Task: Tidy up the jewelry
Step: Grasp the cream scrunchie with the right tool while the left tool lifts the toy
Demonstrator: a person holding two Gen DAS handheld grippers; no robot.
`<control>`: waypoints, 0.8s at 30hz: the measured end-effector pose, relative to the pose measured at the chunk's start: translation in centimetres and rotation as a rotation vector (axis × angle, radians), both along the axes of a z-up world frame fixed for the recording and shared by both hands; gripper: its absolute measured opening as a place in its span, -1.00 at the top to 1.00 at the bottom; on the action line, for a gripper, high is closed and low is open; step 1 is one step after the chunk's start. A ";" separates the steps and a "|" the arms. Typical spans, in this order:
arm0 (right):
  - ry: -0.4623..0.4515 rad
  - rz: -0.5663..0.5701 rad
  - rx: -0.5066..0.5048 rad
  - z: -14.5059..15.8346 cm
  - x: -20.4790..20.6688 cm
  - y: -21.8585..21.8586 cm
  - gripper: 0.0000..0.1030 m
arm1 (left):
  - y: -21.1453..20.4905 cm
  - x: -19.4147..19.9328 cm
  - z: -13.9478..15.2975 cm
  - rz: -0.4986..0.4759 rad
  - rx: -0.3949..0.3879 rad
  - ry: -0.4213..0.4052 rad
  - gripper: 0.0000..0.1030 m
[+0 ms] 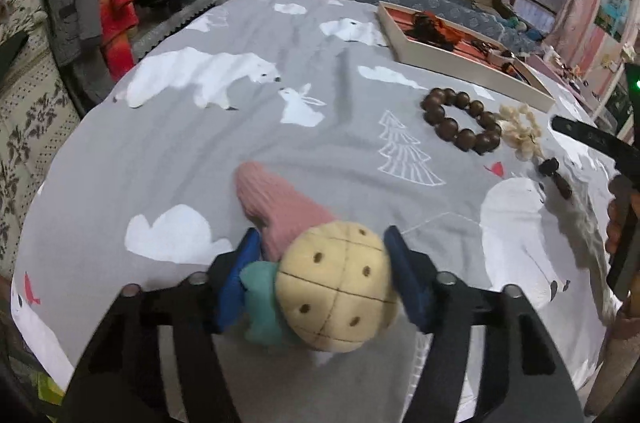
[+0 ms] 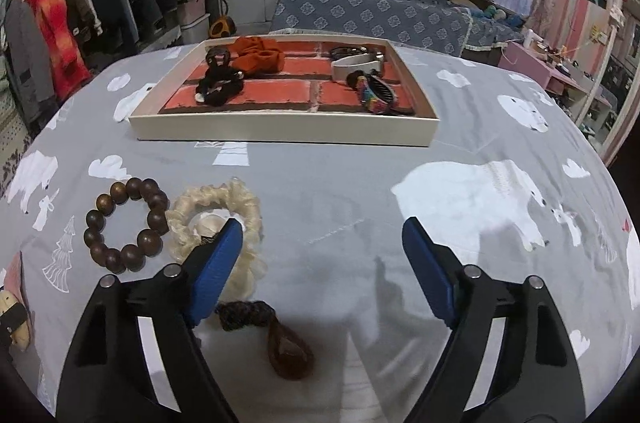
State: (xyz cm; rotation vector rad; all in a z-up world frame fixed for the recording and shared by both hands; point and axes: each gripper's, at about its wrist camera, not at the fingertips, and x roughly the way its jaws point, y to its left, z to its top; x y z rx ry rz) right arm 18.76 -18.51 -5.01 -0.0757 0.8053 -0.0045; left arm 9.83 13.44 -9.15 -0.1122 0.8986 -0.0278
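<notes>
In the left wrist view my left gripper (image 1: 320,263) is shut on a plush hair ornament (image 1: 336,287): a beige round bun with a teal frill and a pink knitted part lying on the grey sheet. A brown wooden bead bracelet (image 1: 460,123) (image 2: 126,223) and a cream scrunchie (image 1: 520,131) (image 2: 216,211) lie side by side. My right gripper (image 2: 320,243) is open just above the sheet, its left finger over the scrunchie. A brown pendant on a braided cord (image 2: 280,335) lies below that finger. Nothing is between the right pads.
A cream tray (image 2: 280,133) (image 1: 472,71) with a brick-pattern floor sits farther back, holding an orange scrunchie (image 2: 260,57), black hair ties, a white band and a colourful clip. A clothes rack (image 2: 80,3) stands left; a blue-covered couch (image 2: 380,11) is behind.
</notes>
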 end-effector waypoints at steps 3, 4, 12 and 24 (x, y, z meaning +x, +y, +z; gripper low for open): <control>0.023 0.017 -0.011 -0.6 1.1 0.8 -0.41 | -0.5 0.1 -0.1 -0.011 0.017 -0.001 -0.10; 0.035 0.022 -0.018 -0.9 1.5 1.0 -0.37 | -0.5 0.1 -0.1 -0.011 0.021 -0.001 -0.10; 0.117 0.062 -0.033 -2.7 3.1 2.1 0.08 | -0.8 0.4 -0.1 -0.010 0.037 0.009 -0.07; 0.147 0.122 0.010 -3.1 3.8 2.2 0.84 | -0.9 0.5 0.2 -0.009 0.049 0.009 0.05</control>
